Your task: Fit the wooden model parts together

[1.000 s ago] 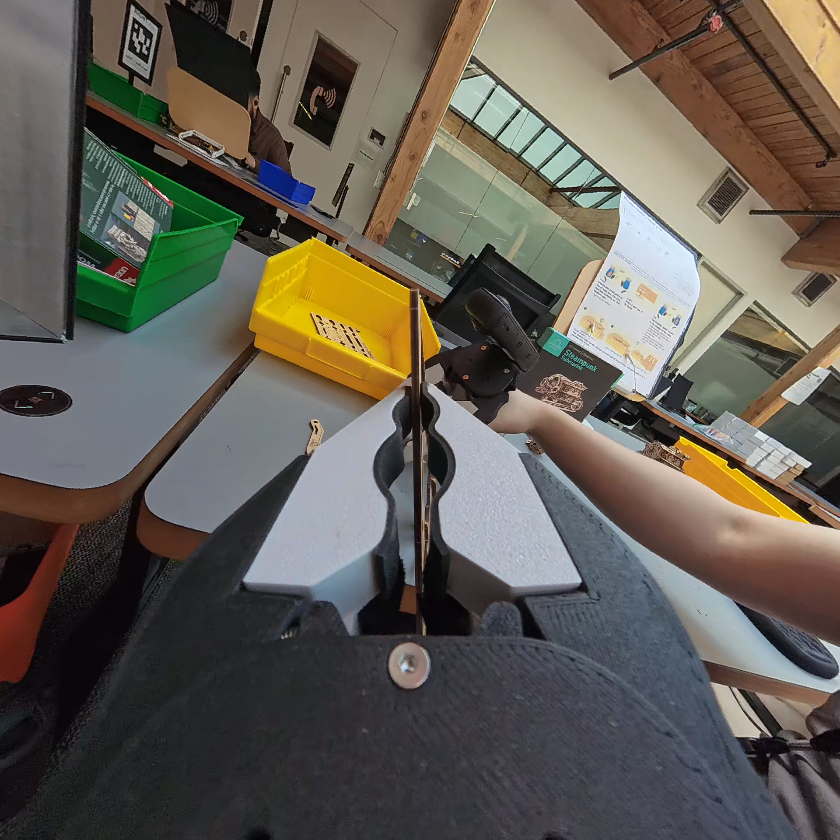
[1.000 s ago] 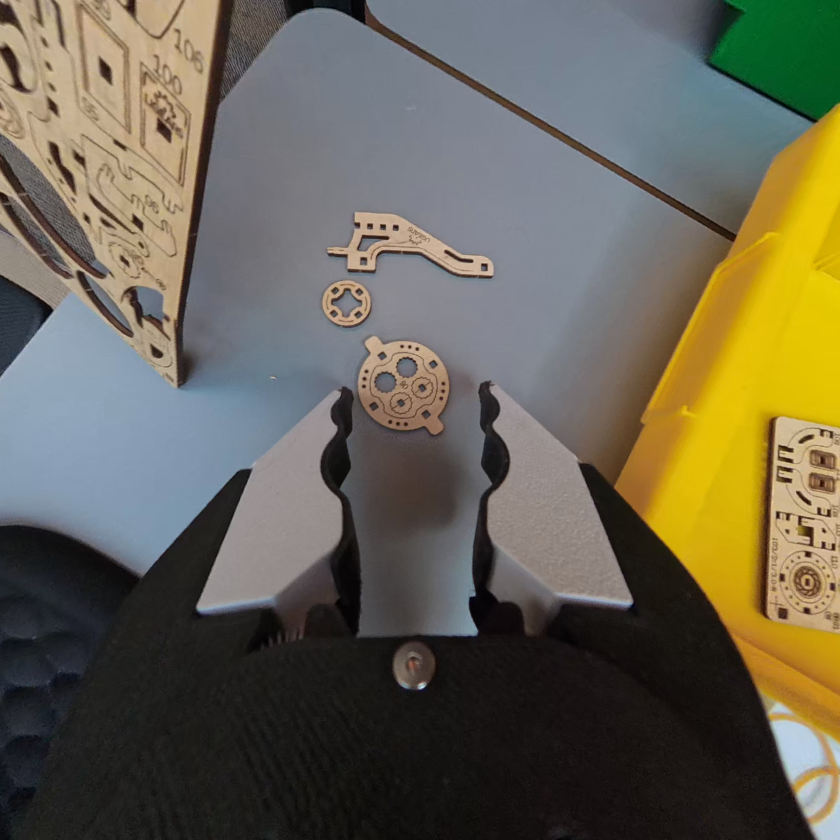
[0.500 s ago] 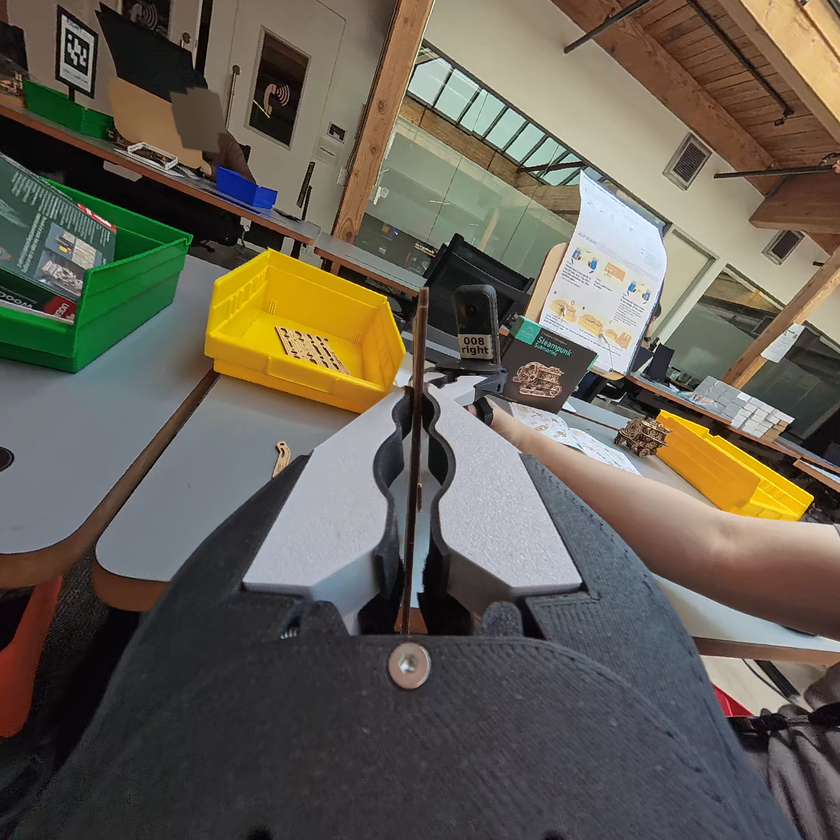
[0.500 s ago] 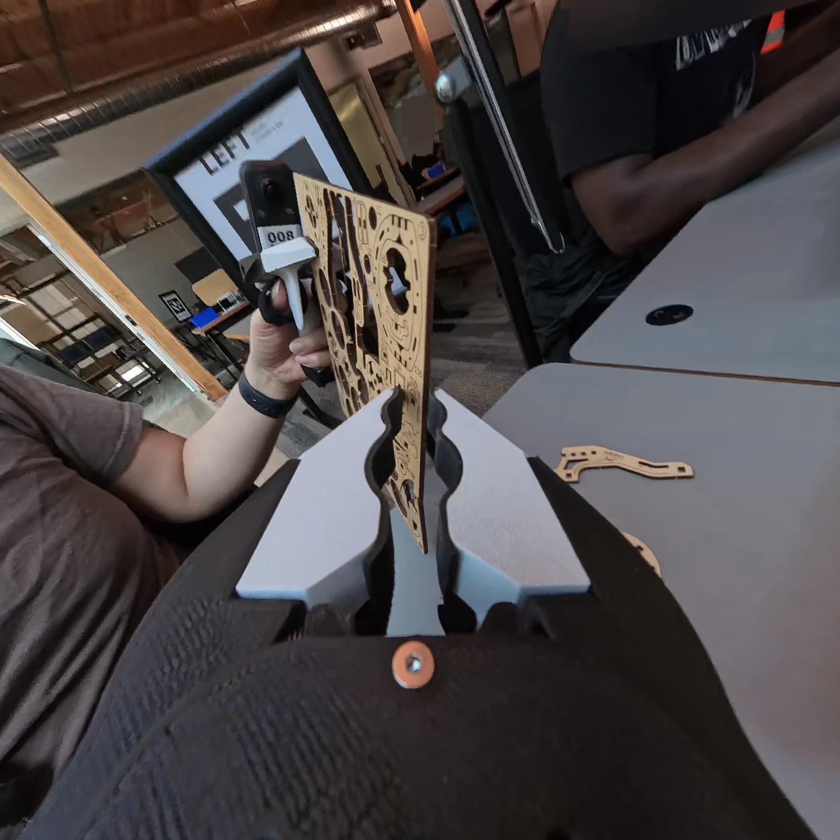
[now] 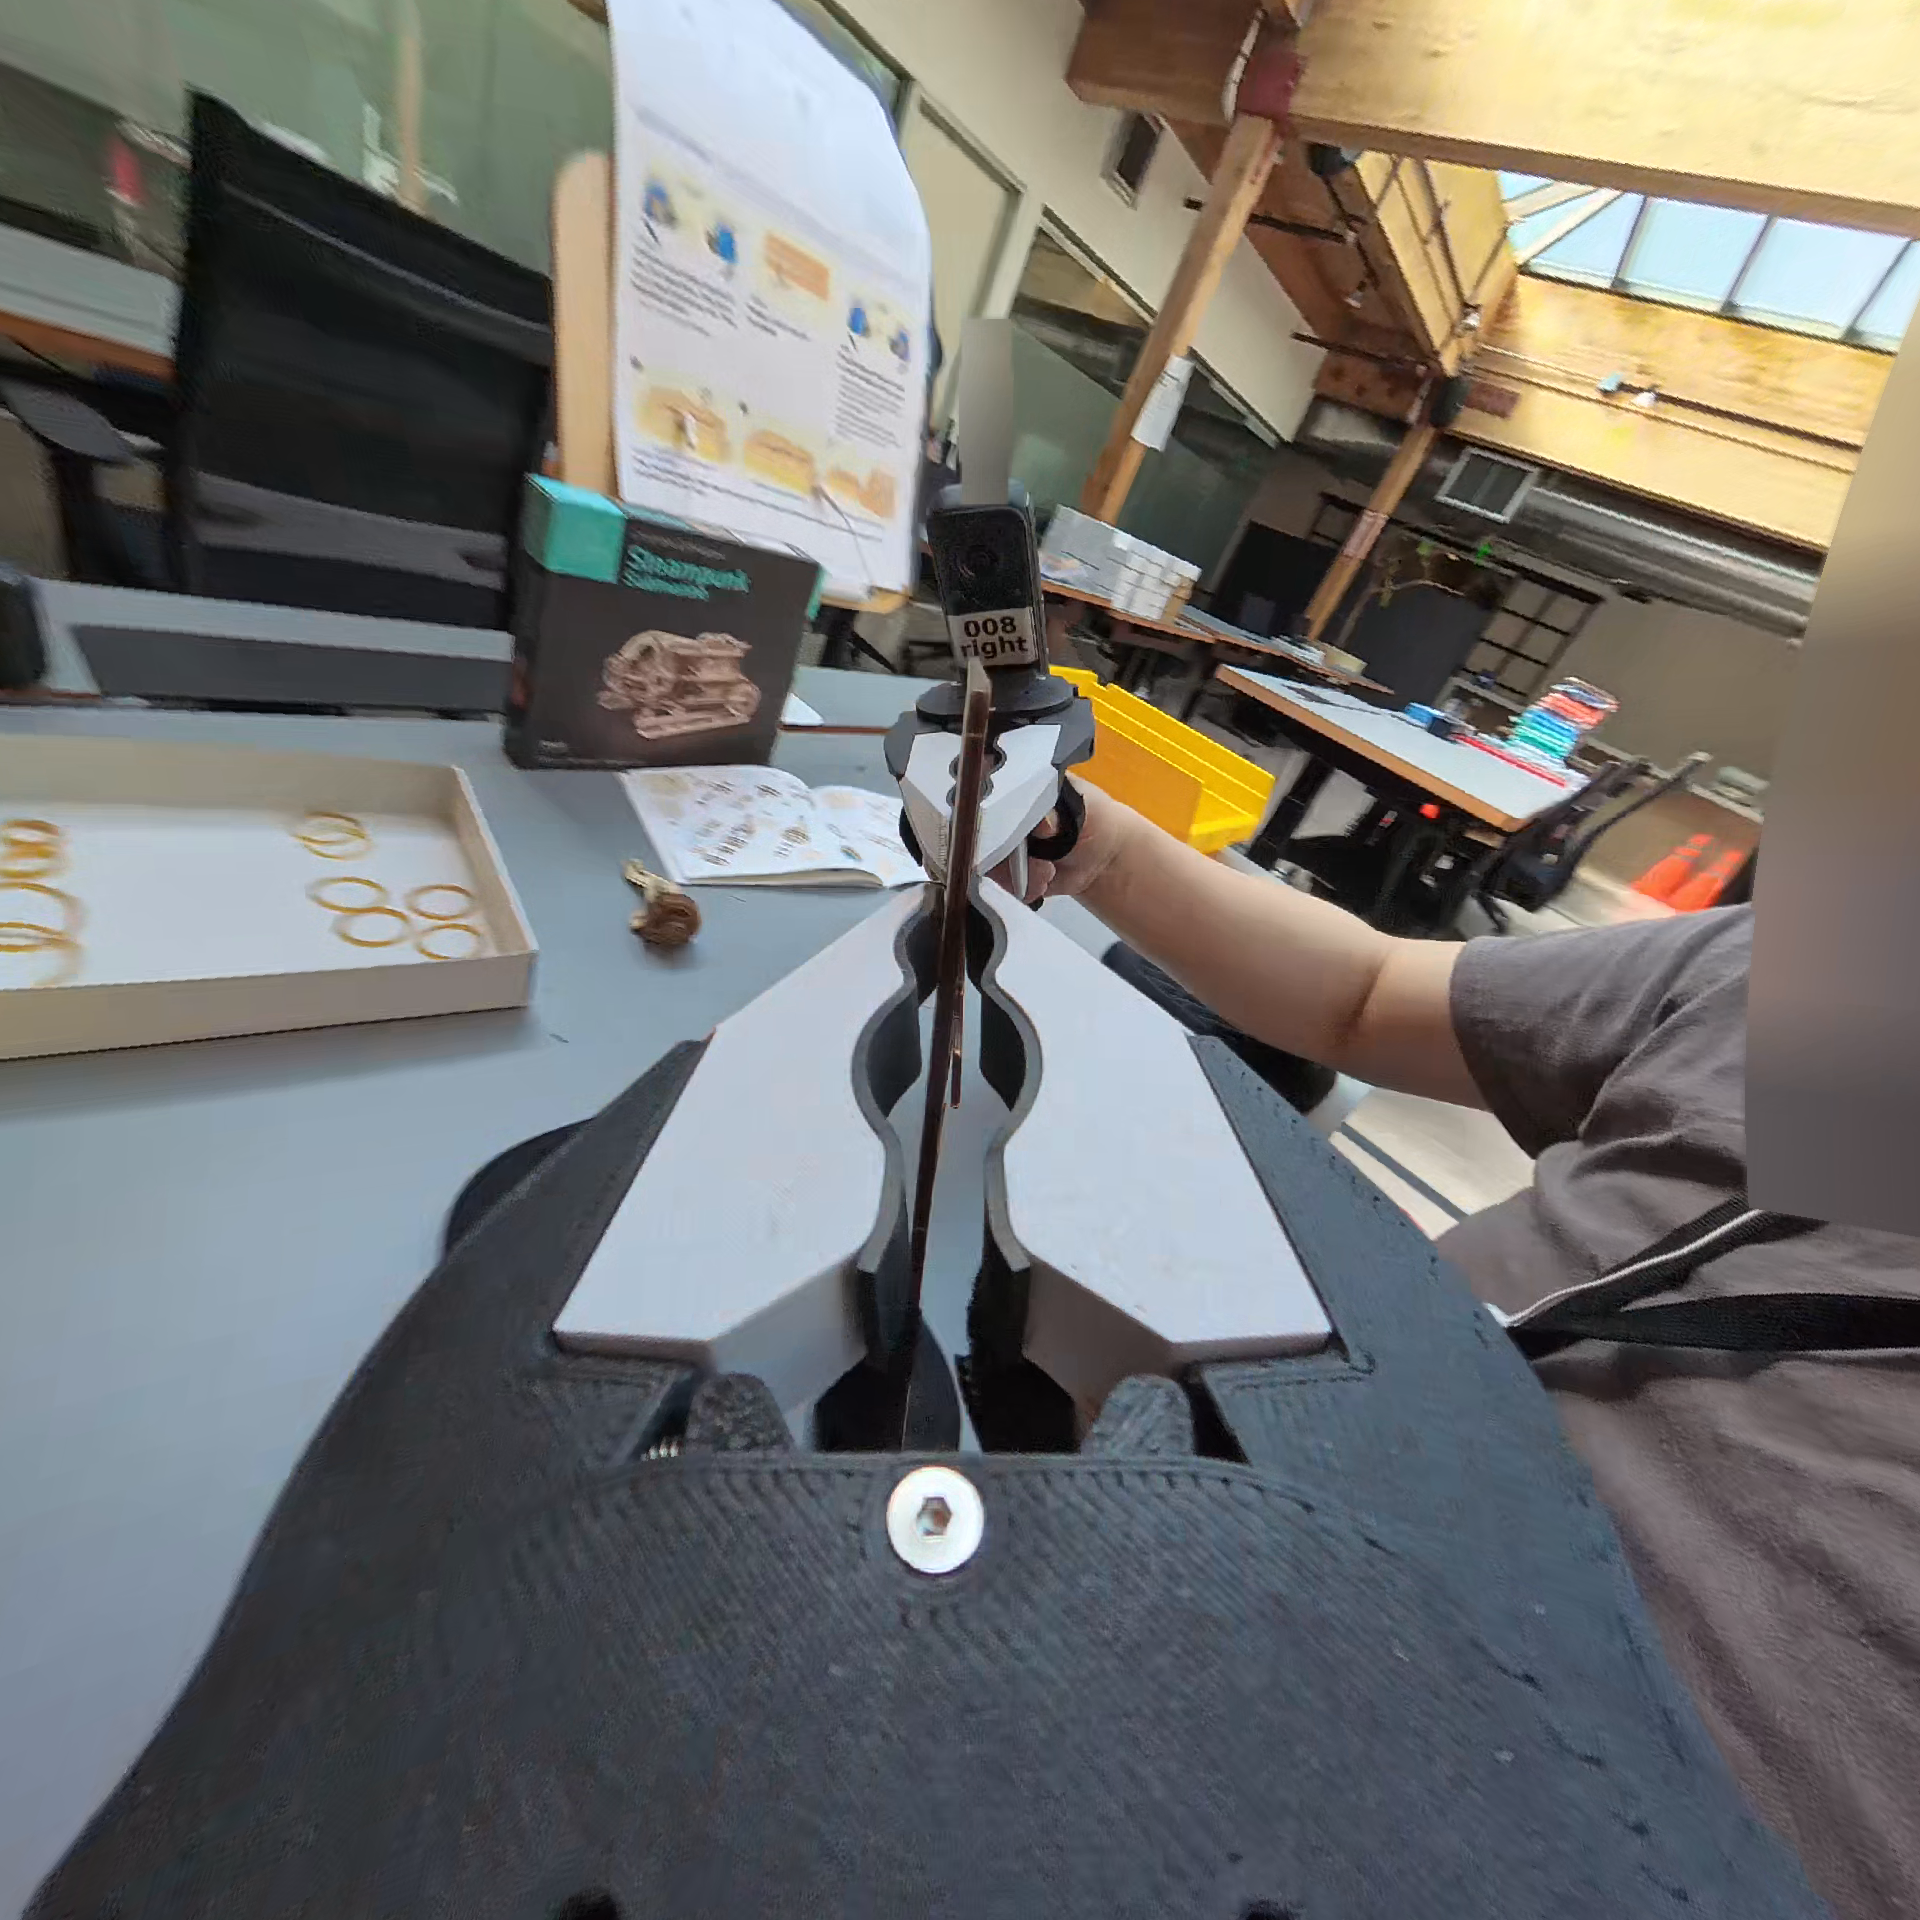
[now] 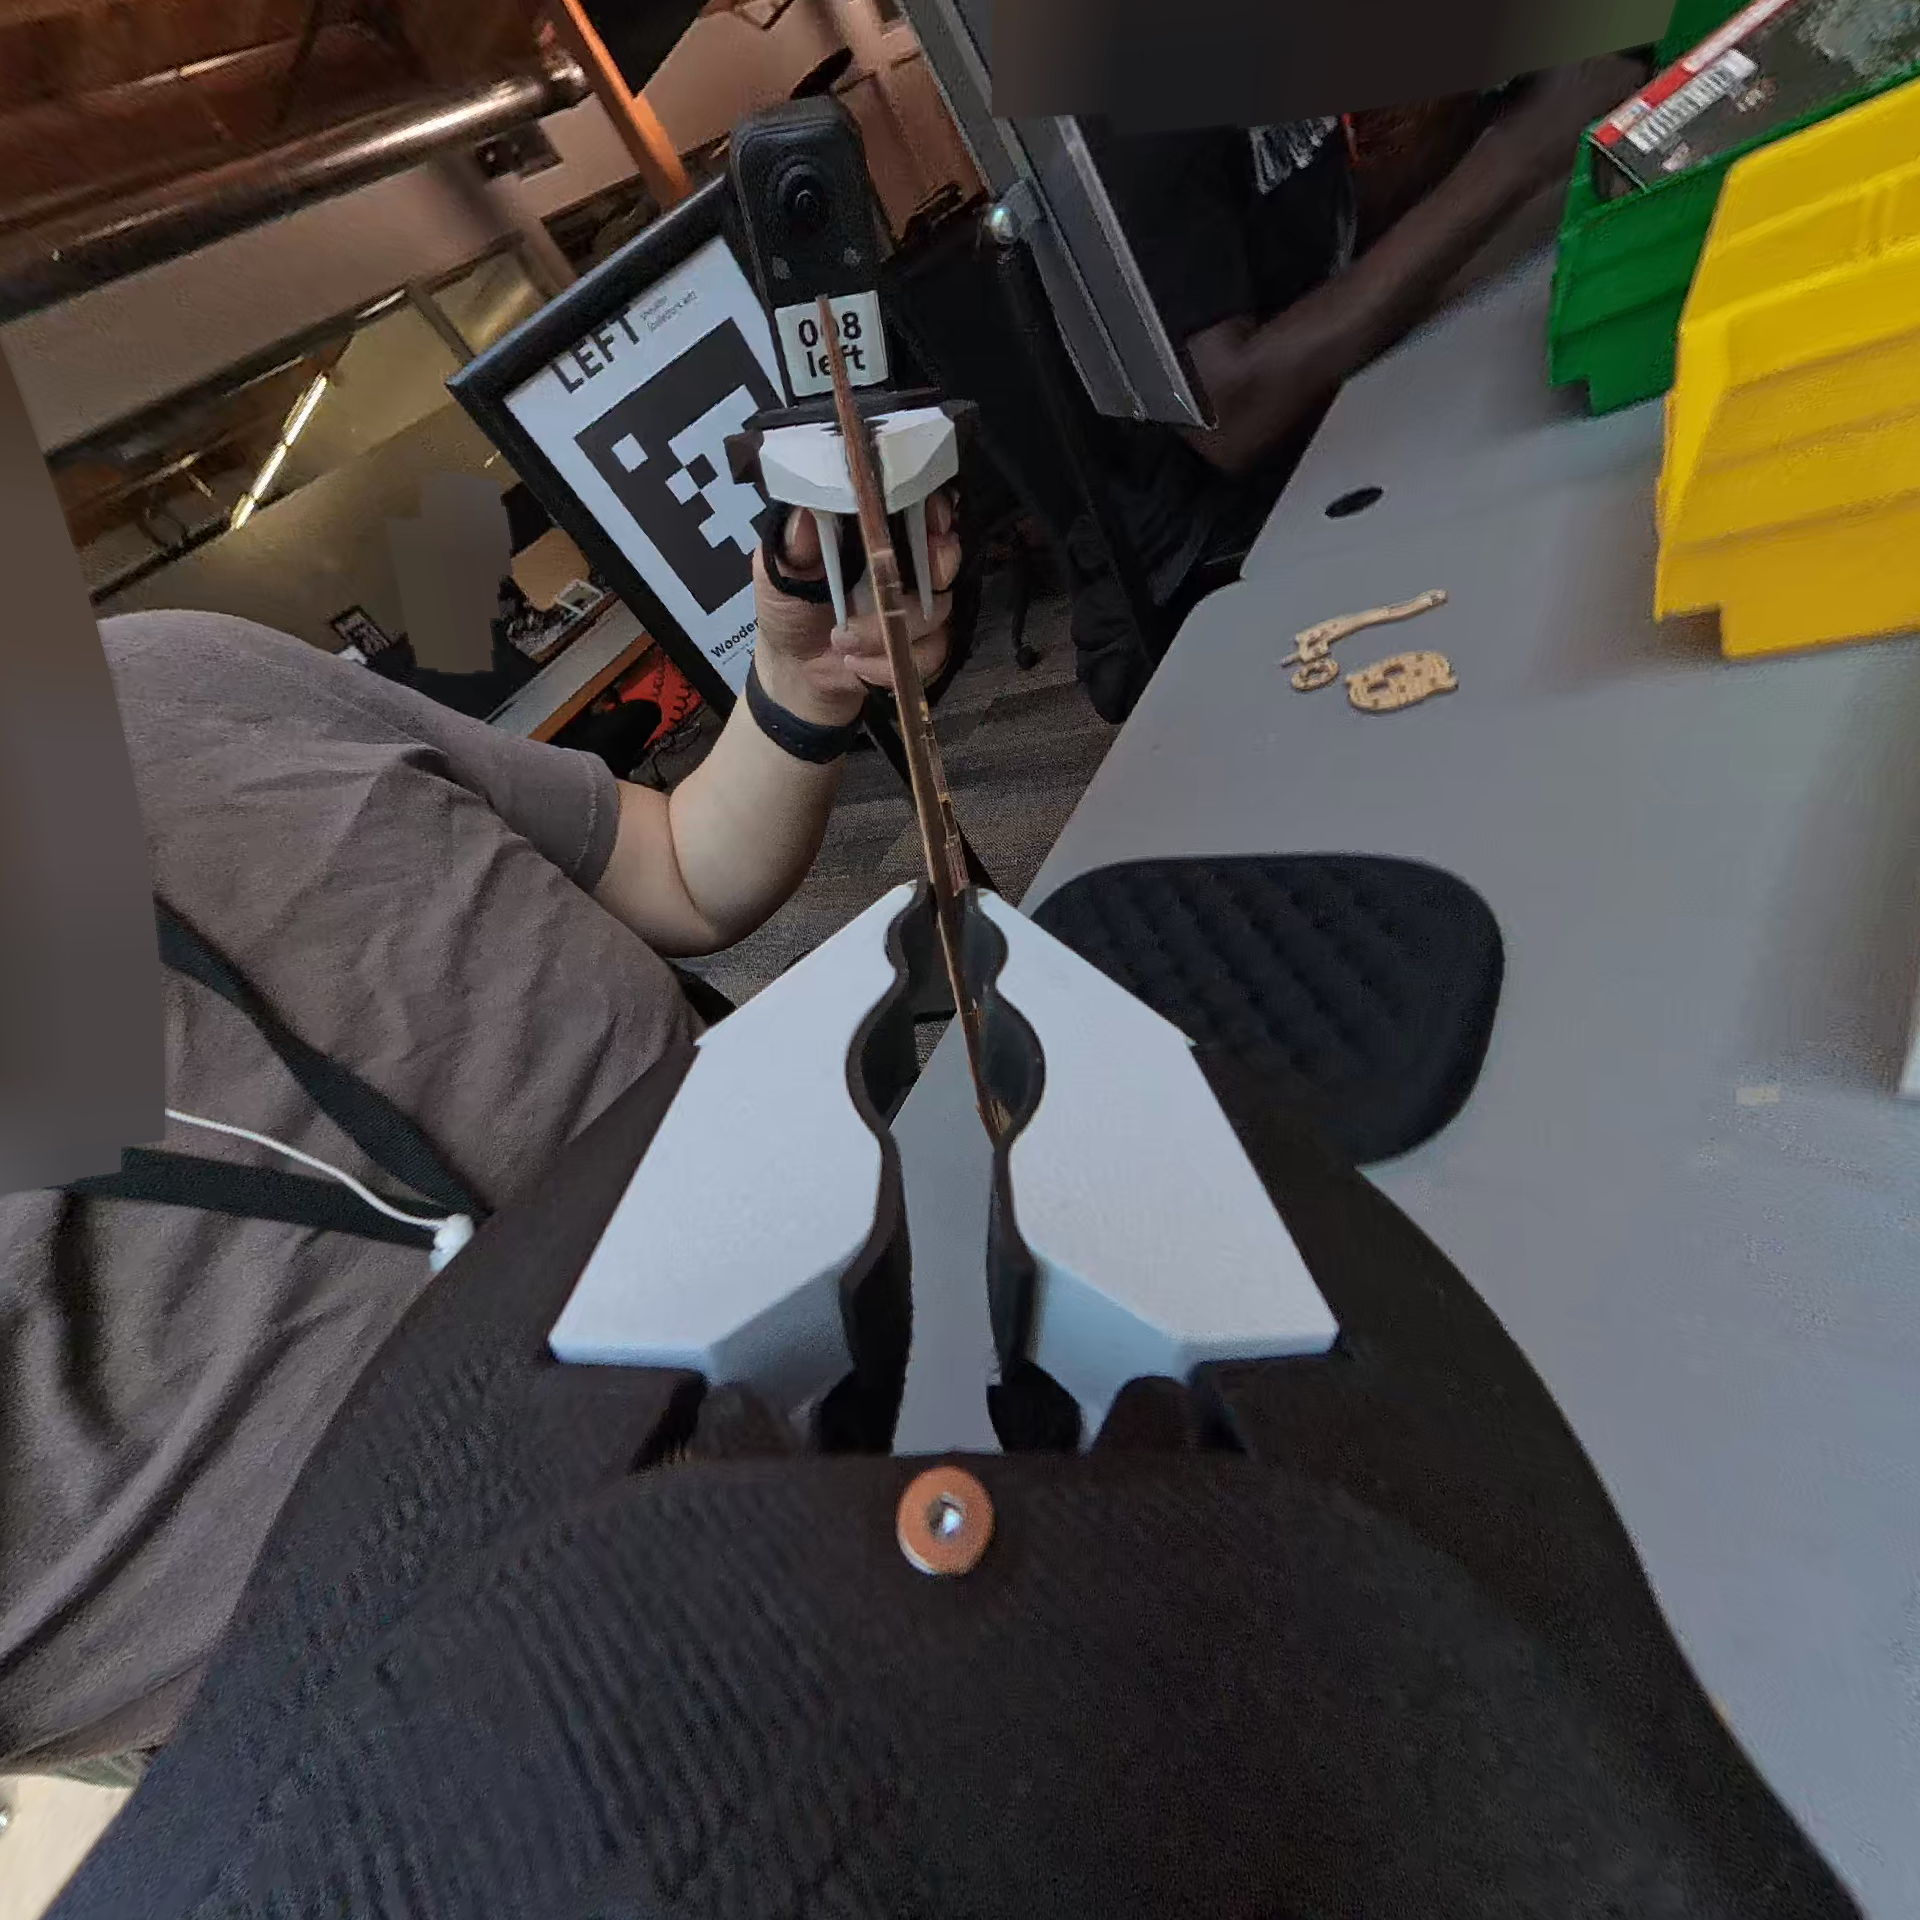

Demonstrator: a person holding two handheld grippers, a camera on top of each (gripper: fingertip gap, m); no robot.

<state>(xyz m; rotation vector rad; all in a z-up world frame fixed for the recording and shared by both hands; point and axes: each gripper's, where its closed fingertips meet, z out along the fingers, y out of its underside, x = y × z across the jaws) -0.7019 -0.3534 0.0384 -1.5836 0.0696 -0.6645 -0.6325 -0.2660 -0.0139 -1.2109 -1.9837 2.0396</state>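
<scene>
I hold one wooden sheet [image 5: 948,997] edge-on above the table [image 5: 260,1195], both grippers, left [image 5: 948,925] and right [image 6: 940,899], with fingers clamped on opposite edges. Three loose wooden parts [image 6: 1397,681] lie on the table.

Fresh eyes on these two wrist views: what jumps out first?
The thin wooden sheet, seen edge-on, spans the air between both grippers: the left gripper is shut on one end, the right gripper on the other. Next, on the grey table, a few loose wooden parts lie near the yellow bin. In the left wrist view a shallow tray of rubber bands sits to the left.
</scene>
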